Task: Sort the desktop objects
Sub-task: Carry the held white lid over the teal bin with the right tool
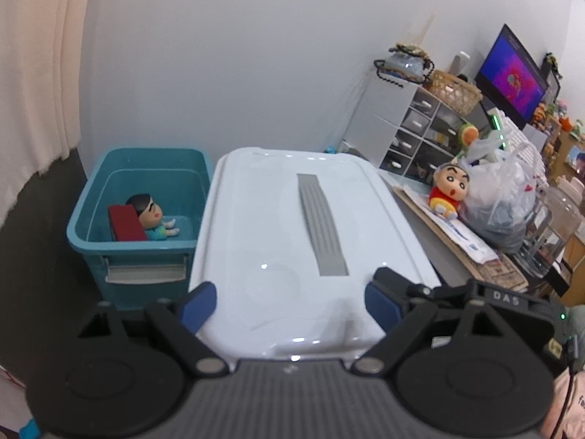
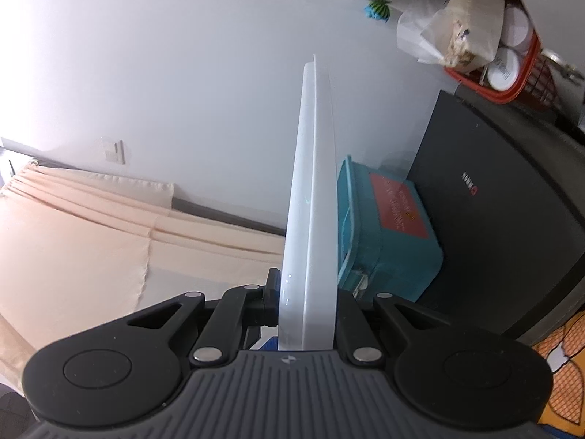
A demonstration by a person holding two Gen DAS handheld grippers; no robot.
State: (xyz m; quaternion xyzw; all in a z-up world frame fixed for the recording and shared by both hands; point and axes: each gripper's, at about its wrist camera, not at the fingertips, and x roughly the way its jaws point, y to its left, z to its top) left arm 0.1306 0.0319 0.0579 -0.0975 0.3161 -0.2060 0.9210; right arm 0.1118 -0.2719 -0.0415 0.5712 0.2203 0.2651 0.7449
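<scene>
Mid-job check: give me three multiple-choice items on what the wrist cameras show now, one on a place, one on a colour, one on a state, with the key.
1. Where does the dark-haired doll lie?
A. Inside the bin
B. On the white lid
C. On the papers by the plastic bag

2. What colour is the bin?
A. Red
B. Teal
C. Yellow

3. How does the right gripper stand?
A. Wide open, nothing between its fingers
B. Shut on the lid's edge
C. Shut on a doll

Key:
1 A: the left wrist view shows the doll inside the bin's walls, beside a red block.
2 B: its rim and walls are teal in both views.
3 B: the right wrist view shows the white lid edge-on, pinched between the fingers.
</scene>
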